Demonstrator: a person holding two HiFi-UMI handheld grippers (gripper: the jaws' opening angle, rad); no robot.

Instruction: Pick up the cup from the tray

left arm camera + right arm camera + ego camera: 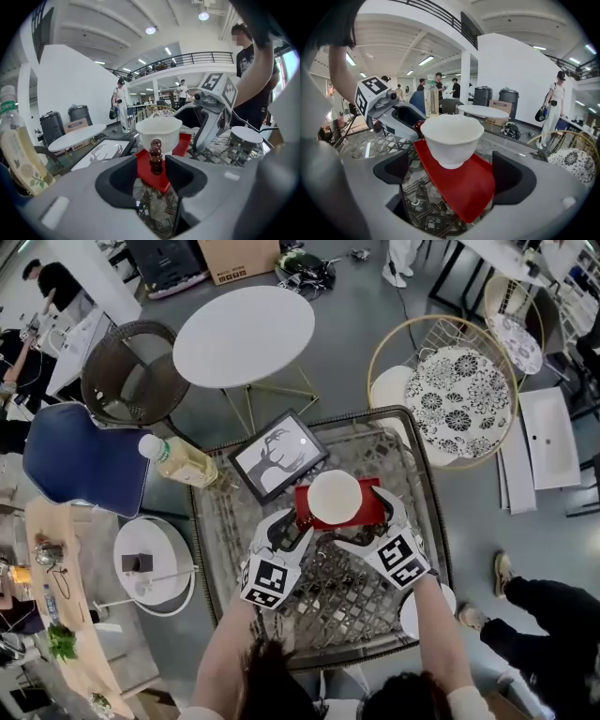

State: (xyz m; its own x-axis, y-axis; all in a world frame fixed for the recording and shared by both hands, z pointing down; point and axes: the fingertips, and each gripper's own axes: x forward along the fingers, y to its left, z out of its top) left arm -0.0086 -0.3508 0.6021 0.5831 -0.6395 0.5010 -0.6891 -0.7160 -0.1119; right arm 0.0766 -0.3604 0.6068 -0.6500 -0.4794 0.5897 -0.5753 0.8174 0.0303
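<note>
Now my left gripper [154, 176] and right gripper [452, 173] stand spread, empty, either side of the red tray [464, 187]. The white cup [451, 138] rests on that tray.

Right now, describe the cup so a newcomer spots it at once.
Find the glass-topped wicker table mid-frame in the head view. On it lies a red tray. The cup stands on that tray, white, wide-mouthed and empty, unlike the flat framed deer picture and the bottle nearby.
</note>
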